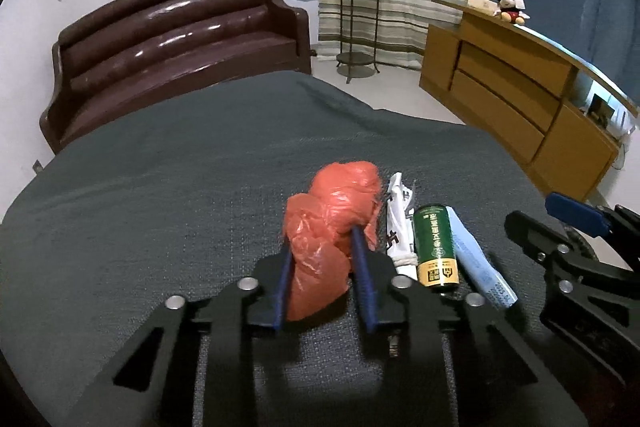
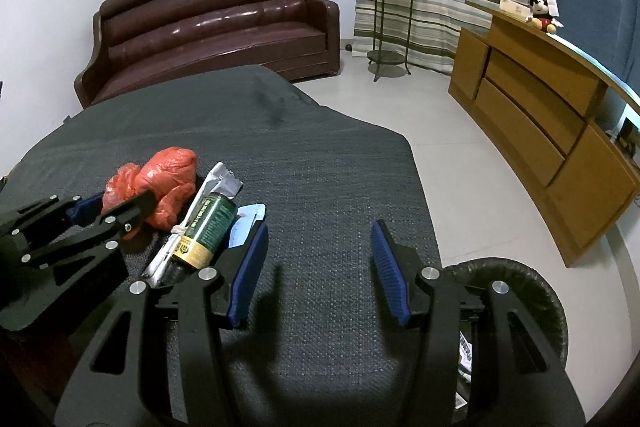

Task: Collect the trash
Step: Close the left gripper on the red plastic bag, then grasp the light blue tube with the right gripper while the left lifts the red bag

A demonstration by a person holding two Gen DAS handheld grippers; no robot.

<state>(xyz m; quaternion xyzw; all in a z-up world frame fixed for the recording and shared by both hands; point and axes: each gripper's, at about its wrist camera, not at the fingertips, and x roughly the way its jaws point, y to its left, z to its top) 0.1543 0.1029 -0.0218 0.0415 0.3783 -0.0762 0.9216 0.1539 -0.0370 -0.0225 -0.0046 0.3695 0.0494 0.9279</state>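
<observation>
The left hand-held gripper [image 1: 324, 267] is closed on a crumpled orange-red plastic bag [image 1: 336, 223], its blue pads pressing both sides of the thin, wrinkled film, and the bag rests on the dark grey cloth of the tabletop [image 1: 160, 187]. Just beside the bag lie a white wrapper [image 1: 400, 227], a green and gold can [image 1: 434, 247] on its side and a pale blue packet [image 1: 480, 267]. The right hand-held gripper [image 2: 318, 267] stands half-wide with nothing between its jaws, near a round black bin [image 2: 532, 291] at the tabletop's edge.
</observation>
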